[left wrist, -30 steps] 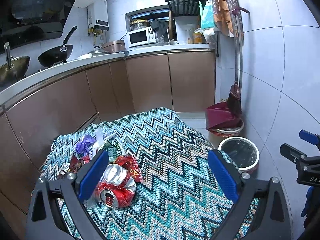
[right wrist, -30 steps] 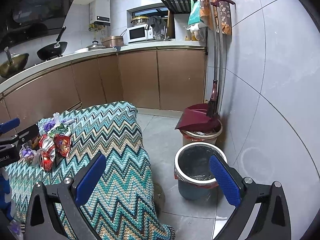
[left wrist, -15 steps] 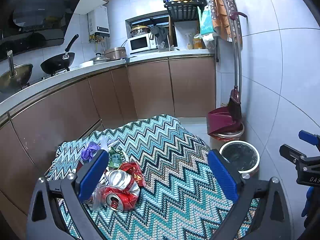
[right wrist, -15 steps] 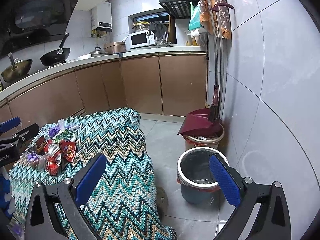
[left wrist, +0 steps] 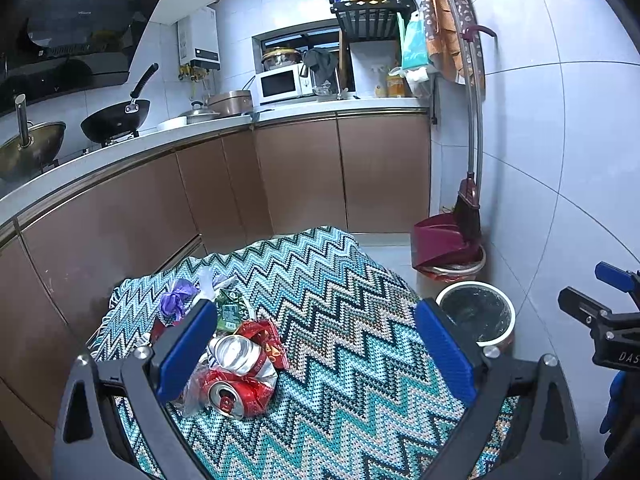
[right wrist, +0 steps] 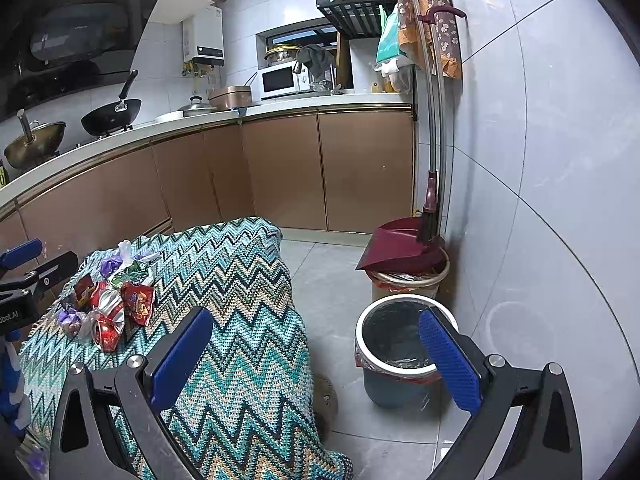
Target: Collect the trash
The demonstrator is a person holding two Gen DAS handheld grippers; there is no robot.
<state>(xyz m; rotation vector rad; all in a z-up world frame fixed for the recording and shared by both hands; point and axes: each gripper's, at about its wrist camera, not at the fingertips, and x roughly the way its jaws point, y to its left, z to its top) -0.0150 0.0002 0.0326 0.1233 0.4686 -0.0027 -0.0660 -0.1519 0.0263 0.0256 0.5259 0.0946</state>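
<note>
L wrist view shows the crushed red can point(left wrist: 236, 380) close up, w/ red wrapper point(left wrist: 268, 340) touching it & purple wrapper point(left wrist: 176, 300) behind, all on the zigzag blanket point(left wrist: 340, 340). R wrist view alone shows the whole bin point(right wrist: 396, 356) on the floor beside the blanket, dustpan point(right wrist: 396, 248) behind it. L gripper point(left wrist: 316, 352) open, empty, can just inside its left finger. R gripper point(right wrist: 316, 356) open, empty, trash pile well off to its left
</note>
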